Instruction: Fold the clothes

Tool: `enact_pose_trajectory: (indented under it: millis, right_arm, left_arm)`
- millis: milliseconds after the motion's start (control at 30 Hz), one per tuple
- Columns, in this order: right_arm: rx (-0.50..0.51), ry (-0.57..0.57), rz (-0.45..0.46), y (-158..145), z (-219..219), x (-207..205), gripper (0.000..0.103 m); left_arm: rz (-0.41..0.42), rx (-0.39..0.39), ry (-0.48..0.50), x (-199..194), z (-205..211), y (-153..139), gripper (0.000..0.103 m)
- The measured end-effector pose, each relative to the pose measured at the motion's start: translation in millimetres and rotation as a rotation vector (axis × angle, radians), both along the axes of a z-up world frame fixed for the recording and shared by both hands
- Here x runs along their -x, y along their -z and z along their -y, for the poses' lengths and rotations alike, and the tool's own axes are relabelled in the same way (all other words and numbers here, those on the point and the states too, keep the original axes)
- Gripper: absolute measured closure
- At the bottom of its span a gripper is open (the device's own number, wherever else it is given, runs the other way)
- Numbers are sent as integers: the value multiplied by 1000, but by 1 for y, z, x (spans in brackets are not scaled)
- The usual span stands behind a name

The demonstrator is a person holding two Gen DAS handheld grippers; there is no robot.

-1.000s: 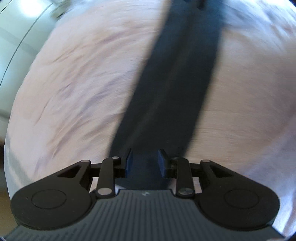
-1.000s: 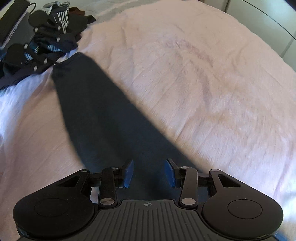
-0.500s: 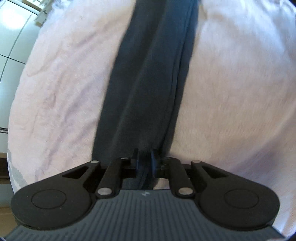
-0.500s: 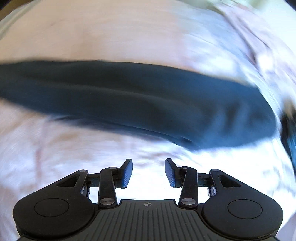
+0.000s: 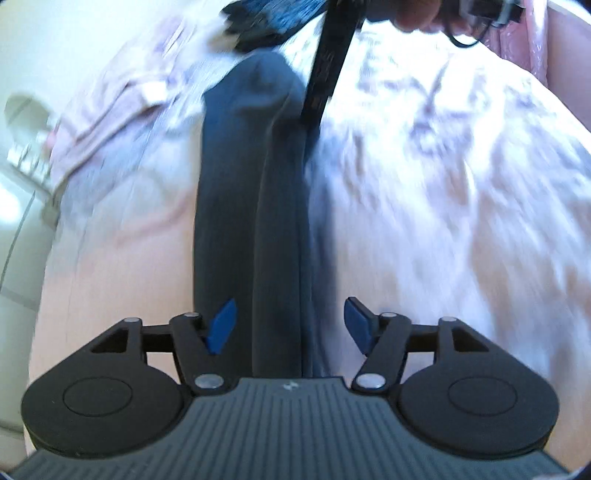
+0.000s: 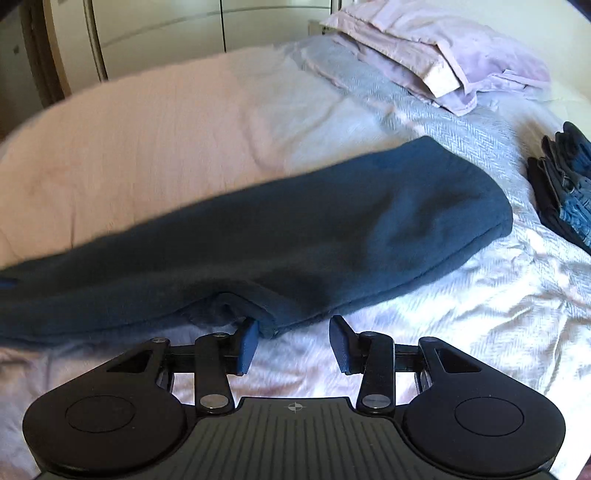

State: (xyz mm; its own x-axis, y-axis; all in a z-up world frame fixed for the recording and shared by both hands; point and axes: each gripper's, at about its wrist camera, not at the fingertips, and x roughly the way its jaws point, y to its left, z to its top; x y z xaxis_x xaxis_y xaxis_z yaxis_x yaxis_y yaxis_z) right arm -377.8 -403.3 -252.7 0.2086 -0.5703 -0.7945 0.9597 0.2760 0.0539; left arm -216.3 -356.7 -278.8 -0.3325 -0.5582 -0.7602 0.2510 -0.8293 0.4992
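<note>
A long dark blue garment (image 5: 251, 206) lies folded lengthwise in a narrow strip on the pink bed cover (image 5: 443, 221). My left gripper (image 5: 290, 325) is open over its near end, the cloth passing between the fingers. In the right wrist view the garment (image 6: 295, 229) runs across the bed, with a folded corner by the left fingertip. My right gripper (image 6: 291, 341) is open and empty at the garment's near edge. The right gripper's black body (image 5: 328, 62) shows at the top of the left wrist view.
A pile of dark and striped clothes (image 6: 565, 184) lies at the right of the bed. Folded pink bedding (image 6: 443, 62) sits at the head. Pale wardrobe doors (image 6: 166, 33) stand behind the bed.
My left gripper was shut on the garment half a second ago and has opened. My right gripper swung round to the garment's side edge and closer to it.
</note>
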Motion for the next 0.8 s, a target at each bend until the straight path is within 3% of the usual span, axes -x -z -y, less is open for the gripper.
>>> enact_pose_trajectory:
  millis: [67,133,267,333,433,600,800]
  right_arm:
    - [-9,-15,26,-2,5,3,61]
    - [-19,-30,41,-2,10,4,60]
    - [-21,-33,69,-1,8,11,58]
    - [-10,-3,87,-4,7,16,44]
    - [7,67,122,-10,0,23,37]
    - [-7,133,186,-8,-18,7,26]
    - [-19,265,281,11,-2,-17,25]
  left_arm:
    - [23,8,11,26,19,12,42]
    - [18,-43,-5,41,41,14,52]
    - [-9,-106,-40,44,63,-3,58]
    - [-30,-124,-80,39,76,-12,68]
    - [-80,-162,-155,27,97,-23,68]
    - [-115,-191,-195,16,123,-29,68]
    - [-140,-238,-173,8,136,-30,68]
